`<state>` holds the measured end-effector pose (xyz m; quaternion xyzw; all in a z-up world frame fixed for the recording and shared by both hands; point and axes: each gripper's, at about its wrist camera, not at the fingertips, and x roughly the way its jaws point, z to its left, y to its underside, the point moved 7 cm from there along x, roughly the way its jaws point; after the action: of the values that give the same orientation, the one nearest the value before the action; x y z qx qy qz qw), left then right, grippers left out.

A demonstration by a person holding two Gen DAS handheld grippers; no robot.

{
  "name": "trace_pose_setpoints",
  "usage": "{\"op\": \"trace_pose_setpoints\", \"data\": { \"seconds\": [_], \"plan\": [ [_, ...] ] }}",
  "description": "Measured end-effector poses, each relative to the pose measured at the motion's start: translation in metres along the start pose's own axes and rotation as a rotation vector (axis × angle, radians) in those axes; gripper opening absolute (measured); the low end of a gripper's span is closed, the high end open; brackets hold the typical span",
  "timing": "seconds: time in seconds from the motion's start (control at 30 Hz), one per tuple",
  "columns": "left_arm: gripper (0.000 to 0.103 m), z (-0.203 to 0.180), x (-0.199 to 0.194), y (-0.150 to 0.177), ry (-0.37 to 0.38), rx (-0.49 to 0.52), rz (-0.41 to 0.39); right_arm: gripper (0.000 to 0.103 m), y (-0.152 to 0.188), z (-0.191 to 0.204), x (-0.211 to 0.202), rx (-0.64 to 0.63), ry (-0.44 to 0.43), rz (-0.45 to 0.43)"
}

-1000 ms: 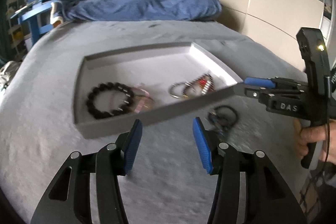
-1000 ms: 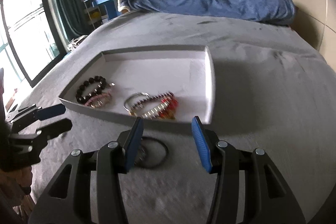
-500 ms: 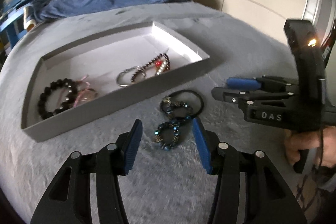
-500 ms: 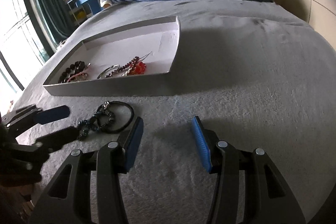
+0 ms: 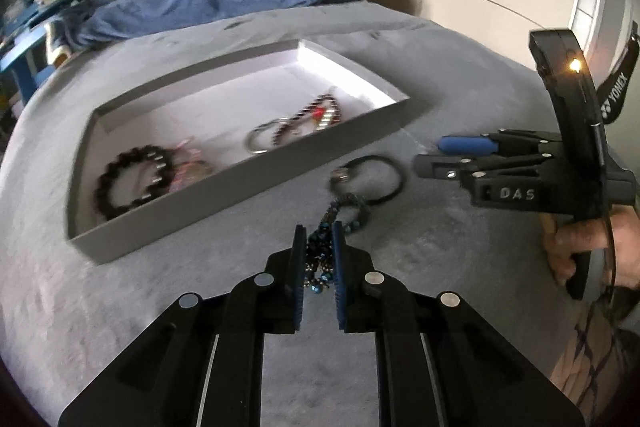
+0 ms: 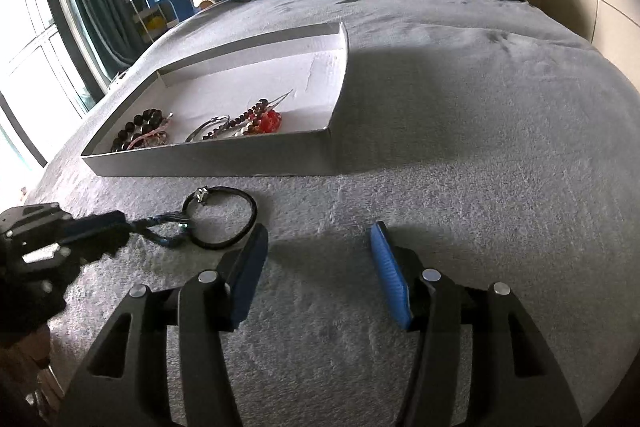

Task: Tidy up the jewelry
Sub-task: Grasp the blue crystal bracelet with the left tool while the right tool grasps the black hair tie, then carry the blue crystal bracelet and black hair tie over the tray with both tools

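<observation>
Pinching the near end of the blue beaded bracelet (image 5: 320, 251), the left tool (image 5: 318, 239) has its two blue pads pressed almost together with the beads caught between them. In the left wrist view the rest of the bracelet trails forward over the grey bed (image 5: 120, 307) and overlaps the black hair tie (image 5: 394, 171), which lies just beside the near wall of the grey tray (image 5: 248, 183). Inside the tray sit a black bead bracelet (image 5: 134, 183), a pink piece touching it, a silver ring (image 5: 262, 139) and a red-and-dark beaded strand. The right tool (image 5: 448, 157) hovers off to the right, held in a hand (image 5: 580, 243).

From the right wrist view, the right tool (image 6: 316, 259) stands spread wide and holds nothing, above bare bed to the right of the hair tie (image 6: 224, 219). The left tool (image 6: 100, 227) shows at the left edge, gripping the bracelet (image 6: 164, 227), whose far loop touches the tie.

The bracelet looks light, limp and loosely strung, so it will likely sag and swing when lifted. Because it crosses the hair tie, it may drag that along. A hold across several beads, not one, seems safest against slipping.
</observation>
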<state>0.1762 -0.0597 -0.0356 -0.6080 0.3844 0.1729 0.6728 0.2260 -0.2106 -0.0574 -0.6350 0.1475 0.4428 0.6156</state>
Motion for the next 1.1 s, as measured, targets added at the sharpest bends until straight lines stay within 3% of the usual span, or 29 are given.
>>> {"op": "trace_pose_setpoints", "data": {
  "seconds": [0.07,0.27,0.43,0.57,0.77,0.93,1.1],
  "plan": [
    [0.007,0.012,-0.004,0.005,-0.017,-0.017,0.004,0.054,0.0,0.002,0.0,-0.01,0.006,0.0],
    [0.007,0.034,-0.001,0.019,-0.019,-0.069,0.032,0.054,-0.003,0.016,-0.001,-0.056,-0.003,-0.006],
    [0.019,0.032,0.003,0.023,0.016,-0.07,0.046,0.054,-0.013,0.031,0.006,-0.073,-0.026,-0.008],
    [0.021,0.033,0.005,0.024,0.03,-0.082,0.055,0.053,-0.015,0.041,0.02,-0.093,-0.026,0.025],
    [0.027,0.032,0.014,0.02,0.035,-0.08,0.074,0.036,-0.007,0.051,0.027,-0.152,-0.014,0.036],
    [0.028,0.028,0.022,0.016,-0.004,-0.045,0.092,0.02,-0.003,0.055,0.025,-0.157,-0.031,0.036],
    [0.018,0.026,0.021,0.017,-0.015,-0.026,0.091,0.005,0.0,0.056,0.02,-0.125,-0.065,0.038]
  ]
}}
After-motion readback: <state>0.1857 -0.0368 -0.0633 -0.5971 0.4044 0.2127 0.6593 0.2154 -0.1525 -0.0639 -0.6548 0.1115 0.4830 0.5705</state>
